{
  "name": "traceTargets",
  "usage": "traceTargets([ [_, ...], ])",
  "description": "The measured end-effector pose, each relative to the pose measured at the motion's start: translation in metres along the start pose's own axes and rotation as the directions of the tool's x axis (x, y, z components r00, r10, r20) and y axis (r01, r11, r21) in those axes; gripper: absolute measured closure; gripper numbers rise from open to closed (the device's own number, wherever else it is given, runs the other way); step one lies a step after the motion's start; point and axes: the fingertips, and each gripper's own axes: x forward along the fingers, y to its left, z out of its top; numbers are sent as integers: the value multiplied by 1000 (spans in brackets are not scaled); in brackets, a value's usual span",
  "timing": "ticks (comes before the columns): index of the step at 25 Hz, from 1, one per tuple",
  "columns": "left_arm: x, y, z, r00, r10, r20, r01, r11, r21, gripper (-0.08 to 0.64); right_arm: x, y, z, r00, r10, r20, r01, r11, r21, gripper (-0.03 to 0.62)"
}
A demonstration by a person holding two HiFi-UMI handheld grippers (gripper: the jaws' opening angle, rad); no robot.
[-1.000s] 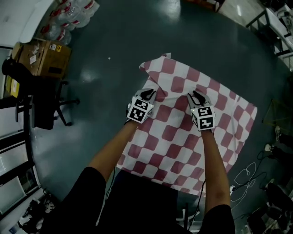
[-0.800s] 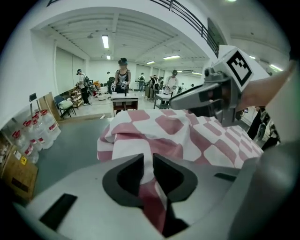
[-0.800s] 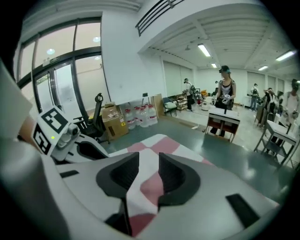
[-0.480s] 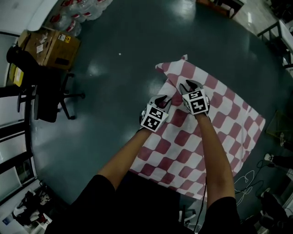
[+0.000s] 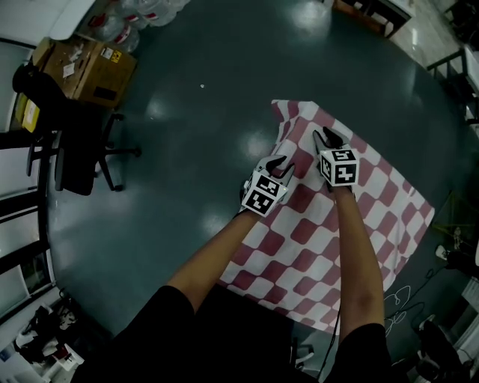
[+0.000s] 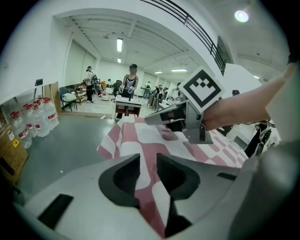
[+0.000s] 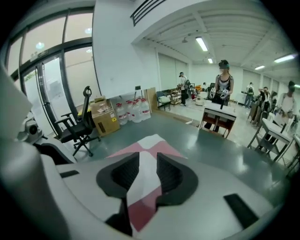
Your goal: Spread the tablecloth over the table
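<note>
A red-and-white checked tablecloth [image 5: 337, 224] lies spread over the table. Both grippers hover over its far left part. My left gripper [image 5: 284, 161] is near the cloth's left edge. Its jaws are opening, with a clear gap and no pad pressing on the cloth [image 6: 136, 136] seen beneath them. My right gripper [image 5: 327, 135] is just to its right and a little farther out, with jaws apart. Through that gap the cloth's corner [image 7: 147, 145] shows below. In the left gripper view the right gripper [image 6: 152, 119] points left over the cloth.
Dark glossy floor surrounds the table. A black office chair [image 5: 82, 161], a cardboard box [image 5: 90, 67] and water bottles [image 5: 142, 11] stand to the far left. Cables [image 5: 404, 288] lie at the right. People stand by a small table [image 7: 220, 115] farther off.
My right gripper has moved left across the cloth, close beside the left one, near the far left corner. The bunched fold by the left gripper has flattened.
</note>
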Motion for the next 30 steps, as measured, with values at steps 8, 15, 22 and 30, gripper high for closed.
traceTargets([
  [8,-2,1,-9,998,-31,-50,37,992,119,451,13,-4,-2,995,-52,-82,46,996,-70,463],
  [15,-18,14,4,999,-5,-43,10,993,118,450,-53,6,-10,991,-117,63,114,992,51,463],
  [22,-23,-65,13,987,-160,-16,160,968,194,451,-237,-17,-164,931,-361,-59,366,913,179,463],
  [30,-16,-222,-55,943,-290,-165,318,931,180,451,-363,-24,-348,871,-412,-267,487,795,362,462],
])
